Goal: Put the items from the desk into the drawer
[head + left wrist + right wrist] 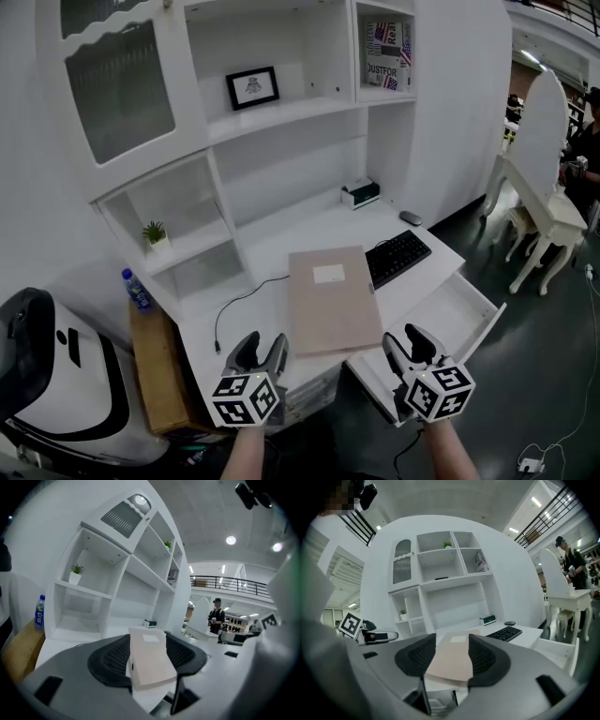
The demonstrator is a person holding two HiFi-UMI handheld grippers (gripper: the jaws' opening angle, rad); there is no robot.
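Observation:
A flat beige folder point(330, 300) with a white label lies on the white desk point(281, 248), its near end at the front edge. Behind it on the right are a black keyboard point(398, 257), a dark mouse point(411, 218) and a small green-and-white box point(360, 193). An empty white drawer point(459, 309) stands pulled out at the desk's right. My left gripper point(260, 352) is open, just off the folder's near left corner. My right gripper point(410, 345) is open above the drawer's near end. Both gripper views look along the folder point(149, 658) point(452, 660) past empty jaws.
A black cable point(234, 309) trails left of the folder. A water bottle point(137, 291) stands on a brown cabinet point(159, 366) at the left, beside a white-and-black machine point(56, 375). Shelves hold a plant point(155, 233) and a picture frame point(252, 87). A white dressing table point(539, 206) and a person stand far right.

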